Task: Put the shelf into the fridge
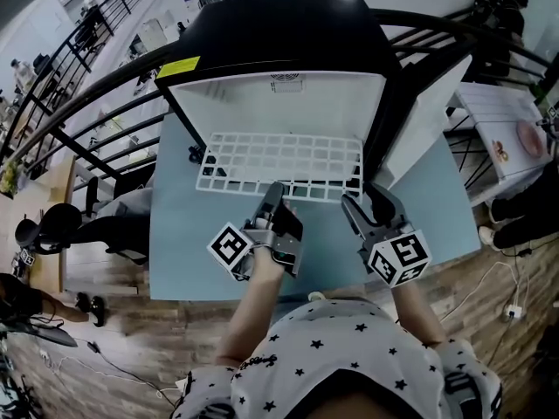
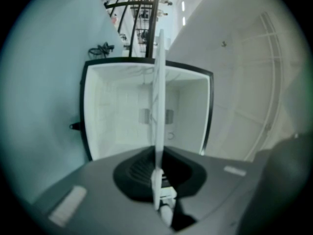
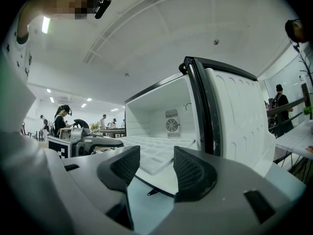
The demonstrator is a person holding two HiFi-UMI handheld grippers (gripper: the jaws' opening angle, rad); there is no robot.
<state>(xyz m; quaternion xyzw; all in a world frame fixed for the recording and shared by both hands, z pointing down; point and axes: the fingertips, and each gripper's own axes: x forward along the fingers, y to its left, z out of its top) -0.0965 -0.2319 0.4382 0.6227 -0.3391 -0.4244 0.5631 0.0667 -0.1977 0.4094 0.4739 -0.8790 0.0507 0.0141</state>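
Observation:
A white wire shelf [image 1: 279,164] lies flat, its far part inside the open black mini fridge [image 1: 279,51] and its near part sticking out over the table. My left gripper [image 1: 273,192] is shut on the shelf's front edge near the middle. In the left gripper view the shelf [image 2: 159,97] shows edge-on between the closed jaws of my left gripper [image 2: 157,174], with the white fridge interior [image 2: 117,116] behind. My right gripper [image 1: 360,202] stands open just off the shelf's front right corner, holding nothing. In the right gripper view, my right gripper [image 3: 156,168] points at the shelf [image 3: 151,153].
The fridge stands on a light blue table [image 1: 183,251]. Its door [image 1: 428,112] hangs open to the right, close to my right gripper. Black railings [image 1: 87,103] run behind the table. A white side table [image 1: 502,129] stands at the right, and people are further off.

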